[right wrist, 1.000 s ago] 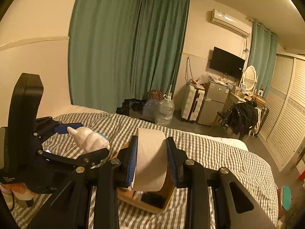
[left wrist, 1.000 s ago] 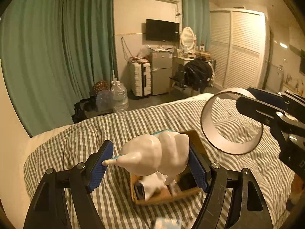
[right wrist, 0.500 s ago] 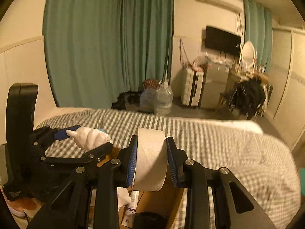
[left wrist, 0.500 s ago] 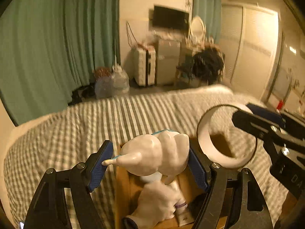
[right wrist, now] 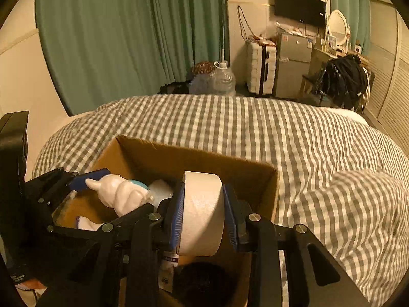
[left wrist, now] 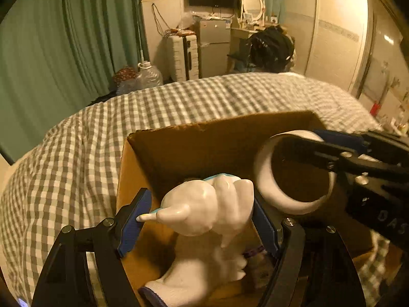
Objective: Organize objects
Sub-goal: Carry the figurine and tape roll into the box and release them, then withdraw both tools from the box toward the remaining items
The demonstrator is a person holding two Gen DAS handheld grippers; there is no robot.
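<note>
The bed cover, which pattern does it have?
The bed cover has a grey and white check pattern, shown best in the right wrist view.

One cardboard box point(right wrist: 258, 179) sits on one checked bed cover point(right wrist: 319, 153). Two grippers are in view, the left gripper point(left wrist: 202, 217) and the right gripper point(right wrist: 203, 215). There is one white figurine point(left wrist: 209, 204) and one roll of tape point(right wrist: 202, 215). Beyond the bed's far edge stand one suitcase point(right wrist: 260, 69), one small fridge point(right wrist: 294, 64), one water jug point(right wrist: 222, 80) and one television point(right wrist: 299, 9).
</note>
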